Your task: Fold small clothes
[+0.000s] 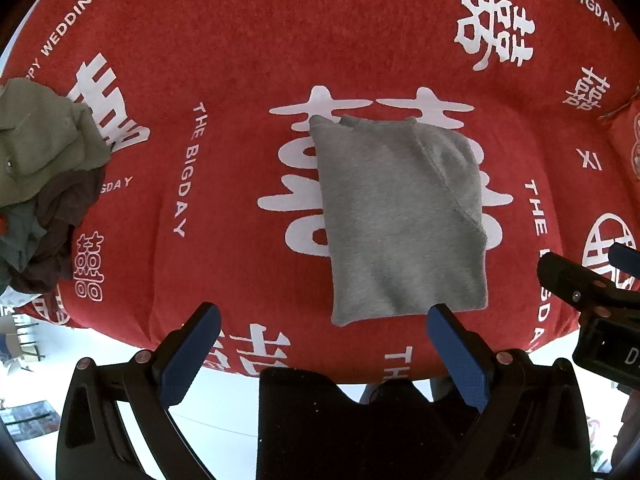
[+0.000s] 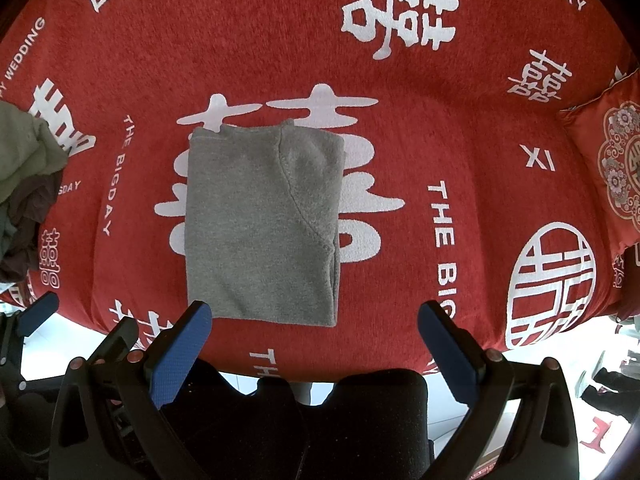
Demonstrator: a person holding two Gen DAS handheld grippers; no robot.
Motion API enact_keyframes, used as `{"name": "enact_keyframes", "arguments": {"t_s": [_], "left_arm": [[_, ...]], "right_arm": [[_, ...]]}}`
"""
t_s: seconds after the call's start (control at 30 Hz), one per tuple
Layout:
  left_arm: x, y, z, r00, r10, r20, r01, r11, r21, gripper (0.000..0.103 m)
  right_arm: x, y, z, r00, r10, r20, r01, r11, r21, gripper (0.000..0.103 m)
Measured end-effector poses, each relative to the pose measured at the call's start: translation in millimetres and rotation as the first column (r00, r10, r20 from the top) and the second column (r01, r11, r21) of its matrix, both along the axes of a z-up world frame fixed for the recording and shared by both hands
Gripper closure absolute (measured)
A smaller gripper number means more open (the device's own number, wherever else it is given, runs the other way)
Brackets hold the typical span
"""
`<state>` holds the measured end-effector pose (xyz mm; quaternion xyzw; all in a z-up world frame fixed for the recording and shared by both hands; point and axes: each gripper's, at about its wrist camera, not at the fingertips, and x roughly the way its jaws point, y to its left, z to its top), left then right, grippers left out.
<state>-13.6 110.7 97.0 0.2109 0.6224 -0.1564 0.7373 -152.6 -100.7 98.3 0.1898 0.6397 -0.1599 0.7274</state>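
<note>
While folded, grey garment (image 1: 400,220), edges free.

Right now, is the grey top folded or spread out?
Folded: the grey top lies as a compact rectangle, one sleeve tucked across it.

Left tool (image 1: 324,314): jaws spread wide, blue pads facing each other, nothing between them. Left pad (image 1: 188,354) and right pad (image 1: 460,354) both angled outward from the black body, pointing forward and down. Tool not touching anything.

Right tool (image 2: 314,312): same pose, jaws wide apart, empty, blue pads (image 2: 180,354) splayed outward, aimed forward and down. No contact with anything.

The two tools sit side by side, near each other: right tool's black finger shows at the right edge of the left wrist view, left tool's blue tip at the left edge of the right wrist view.
</note>
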Motion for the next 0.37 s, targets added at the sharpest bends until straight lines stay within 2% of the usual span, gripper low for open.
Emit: {"name": "enact_keyframes", "arguments": {"t_s": [0.37], "left_arm": [[-3.7, 2.6, 1.7, 1.000, -0.005, 0.011, 0.005, 1.000, -0.025, 0.000]], "right_arm": [[-3.9, -0.1, -4.0, 1.000, 0.001, -0.001, -0.001, 1.000, -0.005, 0.000]]}}
